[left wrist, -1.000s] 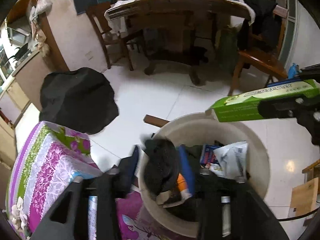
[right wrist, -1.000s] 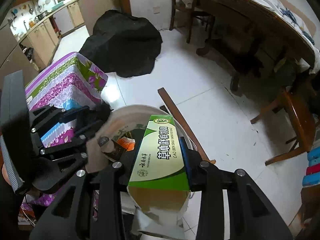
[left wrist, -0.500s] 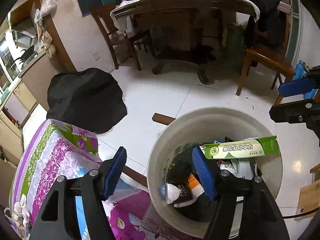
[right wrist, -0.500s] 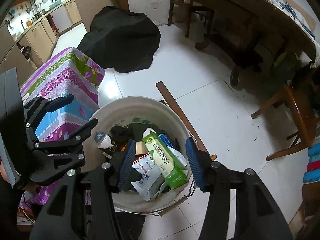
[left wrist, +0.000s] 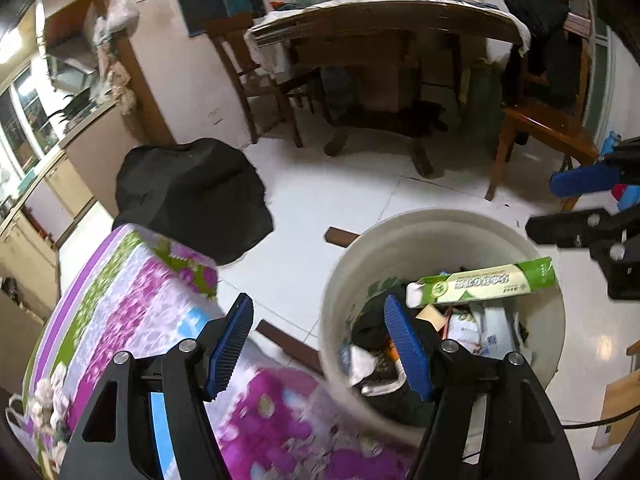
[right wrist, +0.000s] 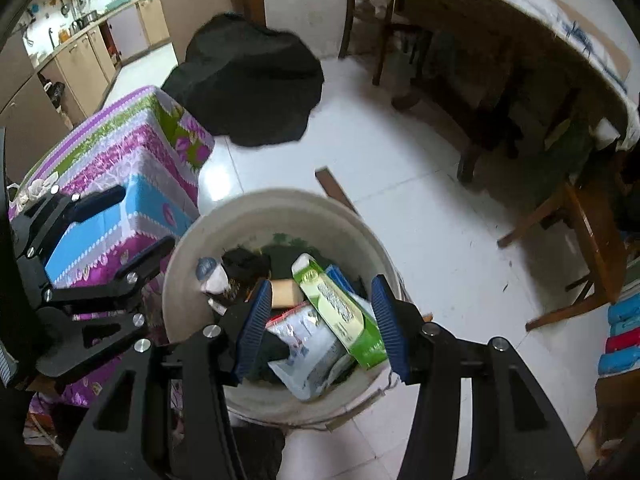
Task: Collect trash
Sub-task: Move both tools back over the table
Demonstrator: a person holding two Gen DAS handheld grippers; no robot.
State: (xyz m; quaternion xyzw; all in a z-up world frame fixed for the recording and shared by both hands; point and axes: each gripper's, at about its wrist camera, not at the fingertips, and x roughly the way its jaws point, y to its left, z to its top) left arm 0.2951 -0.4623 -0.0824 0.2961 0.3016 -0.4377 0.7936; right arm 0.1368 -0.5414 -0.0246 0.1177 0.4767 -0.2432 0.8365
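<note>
A: What's the biggest thing in the right wrist view?

B: The dining table, curving across from twelve to three o'clock, with a wooden chair at three. Next down in size, a black heap on the white floor at eleven o'clock, and a box under a floral cloth at nine.

A: And the trash?

B: It lies in the white bucket, dead centre, which touches the floral box on its nine o'clock side. A green carton lies tilted on top of the pile, beside a crumpled white wrapper at its seven o'clock. A wooden slat pokes out from behind the bucket rim at twelve.

A: What are the grippers doing?

B: The right gripper hangs over the bucket with its blue pads spread wide, holding nothing. The left gripper is spread just as wide and also empty; in its own view one pad sits over the cloth at seven o'clock, the other over the bucket at five, with the carton at four.
</note>
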